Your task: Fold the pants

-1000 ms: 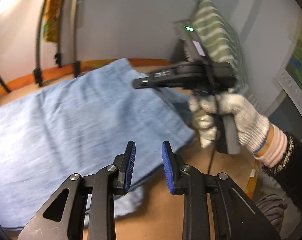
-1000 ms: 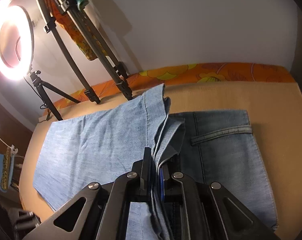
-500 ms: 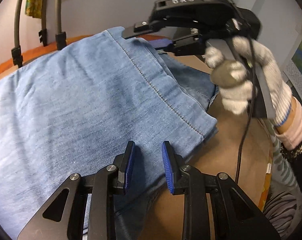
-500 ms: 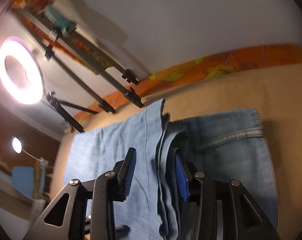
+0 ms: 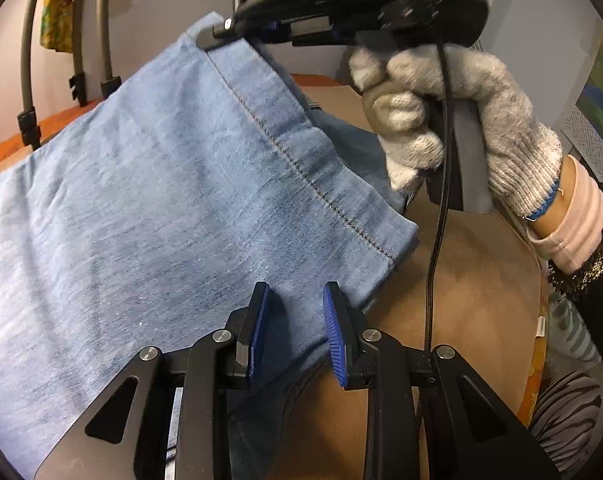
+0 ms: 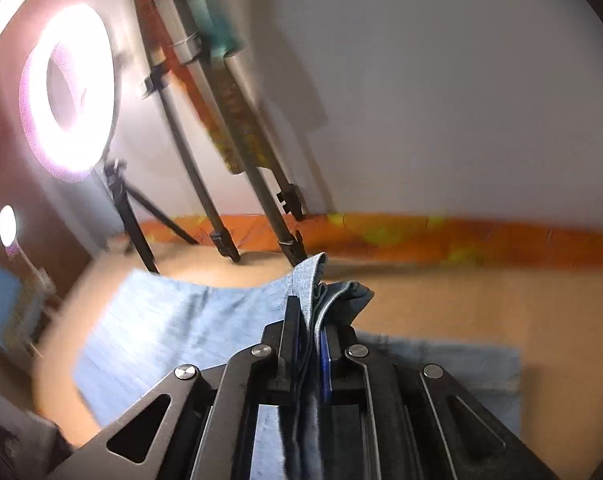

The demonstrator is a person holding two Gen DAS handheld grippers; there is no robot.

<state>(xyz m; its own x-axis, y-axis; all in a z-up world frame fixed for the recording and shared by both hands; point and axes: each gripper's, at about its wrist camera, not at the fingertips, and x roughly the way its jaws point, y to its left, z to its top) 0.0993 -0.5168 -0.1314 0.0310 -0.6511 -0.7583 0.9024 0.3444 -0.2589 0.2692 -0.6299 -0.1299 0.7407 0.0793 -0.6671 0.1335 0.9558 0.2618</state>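
Tan table (image 6: 481, 312), white wall behind; one ring light (image 6: 67, 92) at left, two tripod legs beside it. One pair of blue pants (image 5: 149, 208) lies on the table, one hem edge lifted. Left gripper (image 5: 295, 330): jaws partly apart over the near hem, pads not pressing. Right gripper (image 6: 310, 332): jaws have just closed, pinching the raised hem; one gloved hand (image 5: 457, 120) holds it.

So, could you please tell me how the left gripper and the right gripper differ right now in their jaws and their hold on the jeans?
The left gripper has its blue pads apart, while the right gripper is clamped shut.

The left gripper straddles the lower hem corner of the jeans without pinching it; the right gripper pinches the bunched upper hem edge and holds it lifted.

Both have black frames with blue pads.
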